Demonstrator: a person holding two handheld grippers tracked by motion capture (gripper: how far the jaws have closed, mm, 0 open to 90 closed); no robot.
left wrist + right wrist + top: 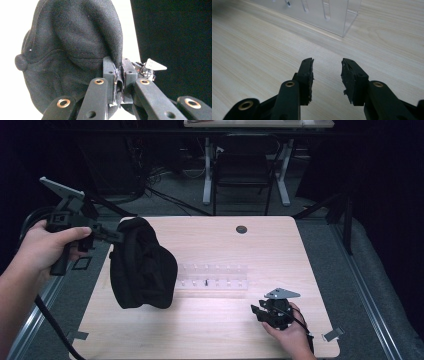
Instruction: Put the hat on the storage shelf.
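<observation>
A black fabric cap (142,265) hangs over the left part of the wooden table (210,335), held up by its edge. My left gripper (120,236) is shut on that edge at the cap's upper left. In the left gripper view the cap (75,37) bulges above the jaws, and my left gripper (117,67) pinches a fold of its cloth. My right gripper (257,311) rests low at the table's front right, open and holding nothing. In the right gripper view it (327,67) points over bare wood toward a clear acrylic rack (324,15).
The clear rack (212,276) lies flat mid-table, just right of the cap. A round cable hole (241,229) sits near the far edge. A dark chair (243,170) and desk legs stand beyond the table. Bare wood lies between the rack and the front edge.
</observation>
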